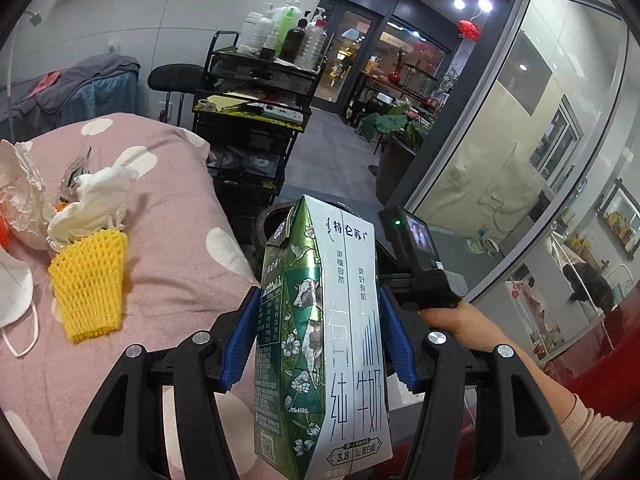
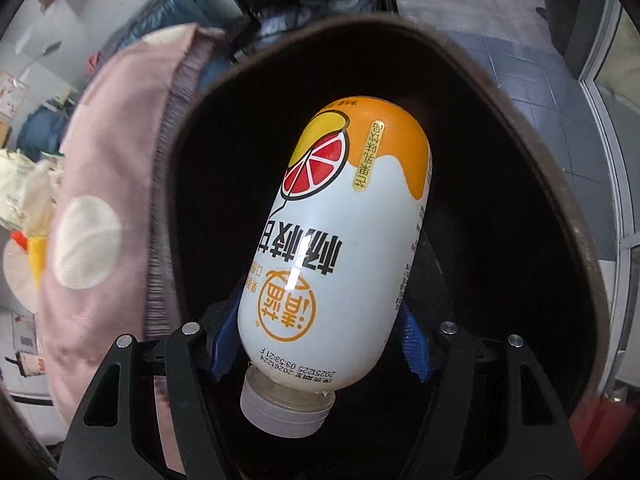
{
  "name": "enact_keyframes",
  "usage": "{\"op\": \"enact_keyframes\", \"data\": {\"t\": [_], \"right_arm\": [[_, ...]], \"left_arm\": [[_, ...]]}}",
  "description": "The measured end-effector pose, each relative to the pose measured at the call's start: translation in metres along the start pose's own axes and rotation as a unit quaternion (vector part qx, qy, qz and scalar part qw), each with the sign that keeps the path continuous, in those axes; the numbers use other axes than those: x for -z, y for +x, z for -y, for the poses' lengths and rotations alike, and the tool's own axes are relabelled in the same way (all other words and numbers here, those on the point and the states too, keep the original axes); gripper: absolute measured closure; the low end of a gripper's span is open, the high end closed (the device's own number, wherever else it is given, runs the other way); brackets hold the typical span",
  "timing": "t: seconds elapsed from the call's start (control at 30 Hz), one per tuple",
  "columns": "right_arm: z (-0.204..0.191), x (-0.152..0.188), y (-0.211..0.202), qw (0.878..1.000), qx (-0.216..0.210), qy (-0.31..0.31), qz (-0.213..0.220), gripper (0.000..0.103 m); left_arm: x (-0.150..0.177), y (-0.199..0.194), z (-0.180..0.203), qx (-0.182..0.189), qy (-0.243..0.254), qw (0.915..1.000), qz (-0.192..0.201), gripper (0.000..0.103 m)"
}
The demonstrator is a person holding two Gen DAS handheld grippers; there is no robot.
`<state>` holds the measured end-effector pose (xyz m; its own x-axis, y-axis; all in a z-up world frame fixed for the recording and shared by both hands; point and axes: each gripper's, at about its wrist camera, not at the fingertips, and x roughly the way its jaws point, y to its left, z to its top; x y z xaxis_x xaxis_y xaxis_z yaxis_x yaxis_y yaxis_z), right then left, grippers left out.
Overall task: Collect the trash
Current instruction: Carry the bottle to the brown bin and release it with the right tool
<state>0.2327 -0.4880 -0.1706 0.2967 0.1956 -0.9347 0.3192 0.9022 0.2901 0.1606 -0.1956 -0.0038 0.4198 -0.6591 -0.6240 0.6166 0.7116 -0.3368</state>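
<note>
Trash is showing in both views. In the left wrist view, the left gripper (image 1: 318,332) is clamping a green and white milk carton (image 1: 324,328) between its blue pads; the carton is standing upright in the lower centre of the frame, its top reaching toward the middle. To the left, a pink bed (image 1: 176,240) with pale dots is carrying more litter: a yellow foam net (image 1: 90,284) lying at centre left, crumpled white tissue (image 1: 100,200) touching its upper end, a white face mask (image 1: 14,292) at the left edge, and thin crumpled plastic (image 1: 20,196) above the mask. At centre right, a person's hand (image 1: 460,324) is gripping the handle of the right gripper, seen from behind, with a beige sleeve (image 1: 592,440) at the lower right. A black cart (image 1: 256,92) loaded with bottles is standing in the upper middle.

In the right wrist view, the right gripper (image 2: 320,344) is gripping a white and orange drink bottle (image 2: 340,240) with its jaws closed on the body, the grey cap (image 2: 284,412) pointing toward the camera at the bottom. The bottle is hanging over the dark mouth of a round bin (image 2: 576,216) that is filling most of the frame. The pink bed is lying just left of the bin's rim, blurred.
</note>
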Motion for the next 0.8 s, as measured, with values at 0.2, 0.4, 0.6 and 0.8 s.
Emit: {"op": "enact_keyframes", "data": {"t": [0.2,0.4,0.6,0.8], "right_arm": [[-0.007,0.003,0.030,0.993,0.068,-0.074,-0.062,0.036],[0.003,0.004,0.035,0.990,0.080,-0.079,-0.080,0.036],[0.021,0.003,0.002,0.996,0.049,-0.057,-0.044,0.031],[0.039,0.022,-0.075,0.996,0.020,-0.036,0.074,0.026]], "left_arm": [[-0.002,0.015,0.002,0.005,-0.011,0.9998,-0.017,0.046],[-0.004,0.029,0.008,0.006,-0.012,0.9995,-0.029,0.046],[-0.009,0.040,0.015,0.013,-0.009,0.9991,-0.038,0.046],[-0.016,0.055,0.019,0.021,-0.014,0.9984,-0.050,0.046]]}}
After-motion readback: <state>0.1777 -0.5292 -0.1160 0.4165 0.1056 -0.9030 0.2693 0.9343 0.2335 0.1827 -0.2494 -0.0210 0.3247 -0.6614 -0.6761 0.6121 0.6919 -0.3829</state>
